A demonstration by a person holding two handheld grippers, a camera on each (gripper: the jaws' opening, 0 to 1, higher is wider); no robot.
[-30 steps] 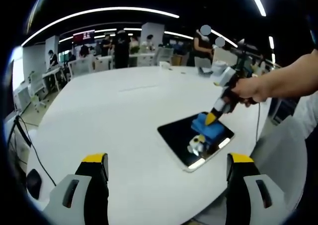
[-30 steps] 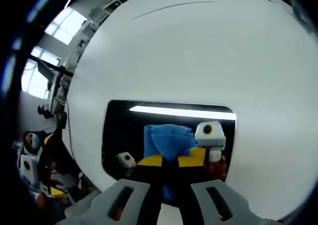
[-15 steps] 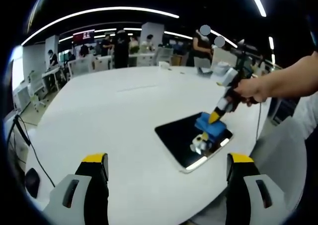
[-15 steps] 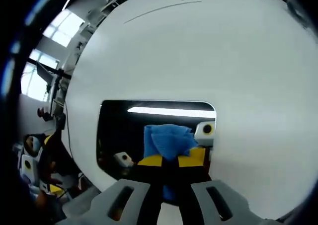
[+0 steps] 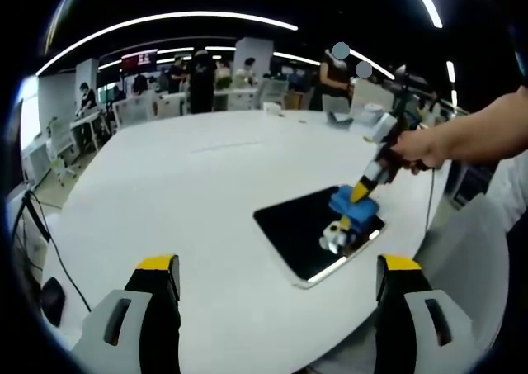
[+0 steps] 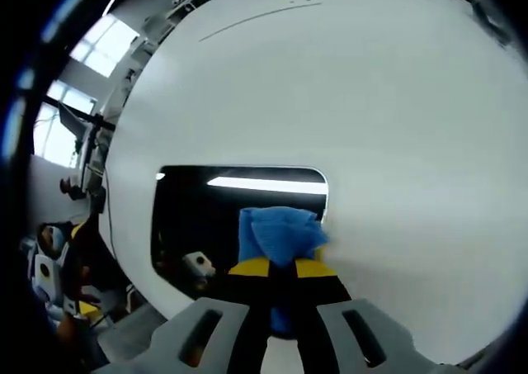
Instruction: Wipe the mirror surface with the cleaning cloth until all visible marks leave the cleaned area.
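Mid-wipe: right gripper (image 6: pixel 276 275) clamped on the blue cleaning cloth (image 6: pixel 279 232), pressing it at the mirror's (image 5: pixel 309 229) edge on the white surface (image 5: pixel 206 192). Left gripper (image 5: pixel 276 279) held wide apart, idle (well short of the mirror). Next, probably a sweep back across the dark glass.

Open-plan office: desks (image 5: pixel 165 103), strip lights (image 5: pixel 165 19), people (image 5: pixel 200 81) standing behind.

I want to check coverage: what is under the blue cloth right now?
The cleaning cloth, held in the shut right claw, lies on the mirror near its edge. The glass beneath it is hidden, so marks there cannot be judged.
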